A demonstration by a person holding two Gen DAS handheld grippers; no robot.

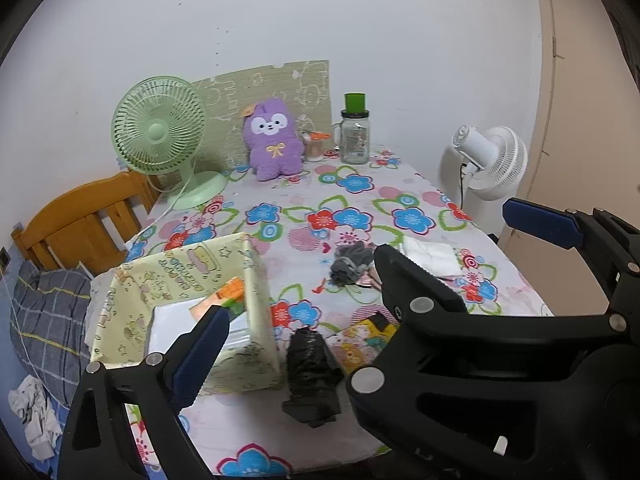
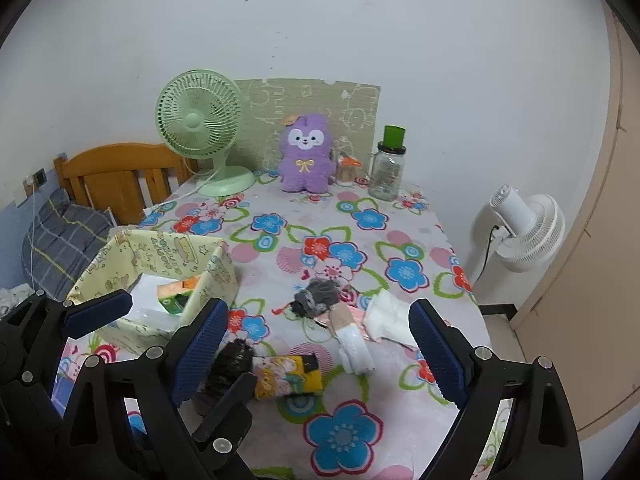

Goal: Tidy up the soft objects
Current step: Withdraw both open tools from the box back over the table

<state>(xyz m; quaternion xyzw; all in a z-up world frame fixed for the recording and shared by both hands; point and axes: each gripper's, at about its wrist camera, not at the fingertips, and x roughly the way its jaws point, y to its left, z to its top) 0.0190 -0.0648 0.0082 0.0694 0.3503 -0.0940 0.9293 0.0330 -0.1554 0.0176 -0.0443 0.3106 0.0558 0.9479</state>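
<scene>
Flowers cover the cloth on the bench (image 2: pixel 360 240), which stands against a white wall with a green fan (image 2: pixel 199 122) and a purple plush toy (image 2: pixel 306 158) at the back. A yellow fabric box (image 2: pixel 120 256) sits on the left side, with some packets already inside. Soft things lie loose in the middle: a black bundle (image 2: pixel 226 368), a yellow cartoon roll (image 2: pixel 288 374), a white roll (image 2: pixel 354 346), a grey fluffy ball (image 2: pixel 318 296) and a white cloth (image 2: pixel 386 314). Both tongs are wide open and hold nothing. The right tongs (image 2: pixel 320 352) sit just in front of the rolls, which lie between the fingers. The yellow roll lies sideways, across the fingers. The left tongs (image 1: pixel 296 292) hang near the box and the black bundle, so I think either could go first.
</scene>
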